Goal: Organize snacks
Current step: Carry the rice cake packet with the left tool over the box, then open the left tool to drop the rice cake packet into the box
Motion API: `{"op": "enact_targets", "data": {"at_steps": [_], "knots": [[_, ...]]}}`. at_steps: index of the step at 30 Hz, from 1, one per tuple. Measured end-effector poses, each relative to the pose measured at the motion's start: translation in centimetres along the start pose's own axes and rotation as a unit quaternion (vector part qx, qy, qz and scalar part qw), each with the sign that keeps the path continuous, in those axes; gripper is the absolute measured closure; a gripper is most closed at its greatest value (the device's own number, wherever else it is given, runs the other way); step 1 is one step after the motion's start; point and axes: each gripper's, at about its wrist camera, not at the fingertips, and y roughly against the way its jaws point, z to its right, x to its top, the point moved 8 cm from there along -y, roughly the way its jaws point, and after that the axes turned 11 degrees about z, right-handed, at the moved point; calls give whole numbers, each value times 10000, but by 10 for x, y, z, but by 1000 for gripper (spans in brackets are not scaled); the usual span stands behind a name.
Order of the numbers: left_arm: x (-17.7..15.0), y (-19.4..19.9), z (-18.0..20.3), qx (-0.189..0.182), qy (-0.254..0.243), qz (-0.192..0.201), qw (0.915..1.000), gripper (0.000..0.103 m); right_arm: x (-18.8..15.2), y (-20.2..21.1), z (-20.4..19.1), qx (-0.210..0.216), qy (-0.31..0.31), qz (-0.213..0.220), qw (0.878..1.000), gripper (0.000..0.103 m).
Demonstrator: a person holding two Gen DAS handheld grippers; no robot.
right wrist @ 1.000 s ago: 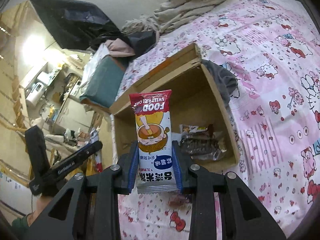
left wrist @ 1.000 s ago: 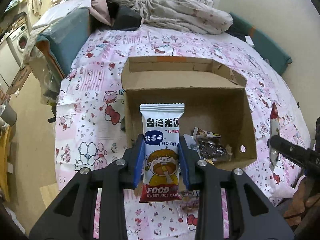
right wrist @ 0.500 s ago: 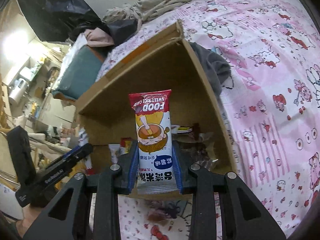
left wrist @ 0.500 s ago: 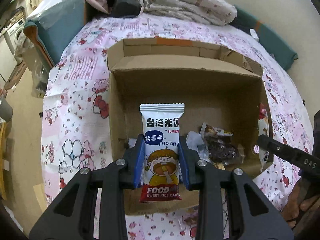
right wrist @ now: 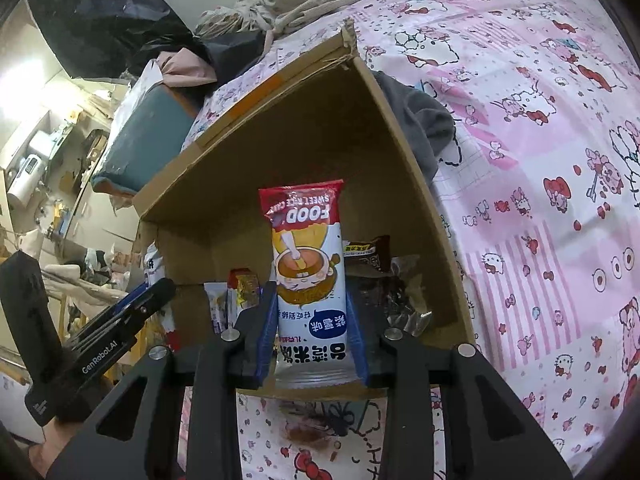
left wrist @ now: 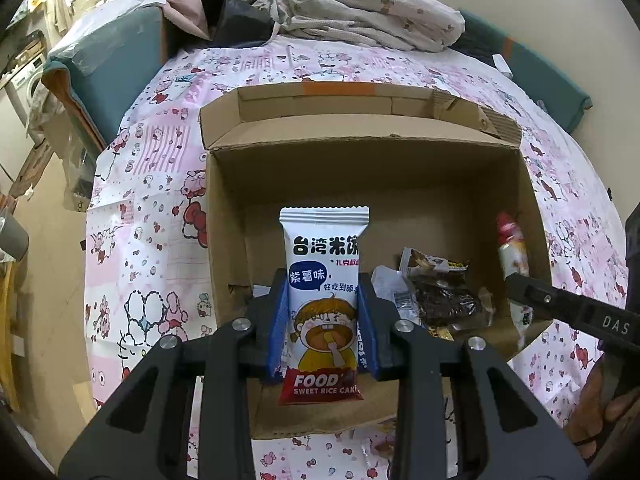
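- The left gripper (left wrist: 323,322) is clamping a rice cake packet (left wrist: 323,280) upright between its blue pads, label right way up
- The right gripper (right wrist: 311,326) is holding a second rice cake packet (right wrist: 306,264) upside down, red end up, and its jaws are starting to ease apart
- Both are now sitting lower than a second ago, hanging over the open cardboard box (left wrist: 224,216) on the pink patterned bedsheet (left wrist: 132,240), where before they were coming in above it
- Dark wrapped snacks (left wrist: 440,300) are already lying in the box's near right corner
- I'd judge both packets are about to be dropped in, the right one first
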Motion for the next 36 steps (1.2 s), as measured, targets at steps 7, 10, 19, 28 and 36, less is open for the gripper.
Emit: {"op": "enact_targets", "data": {"at_steps": [7, 10, 19, 28, 36], "knots": [[1, 1, 2, -111, -26, 87, 9999, 75, 0, 0, -3, 54, 62, -5, 10000, 67], [1, 2, 2, -95, -79, 131, 9998, 72, 1, -1, -4, 35, 68, 20, 10000, 56], [1, 14, 0, -226, 127, 182, 9995, 14, 9, 12, -9, 60, 109, 333, 9994, 7], [10, 42, 5, -352, 63, 438, 9984, 14, 6, 47, -15, -295, 497, 790, 9952, 7], [-5, 64, -6, -216, 128, 482, 9985, 14, -13, 84, -15, -670, 704, 1128, 9889, 6]]}}
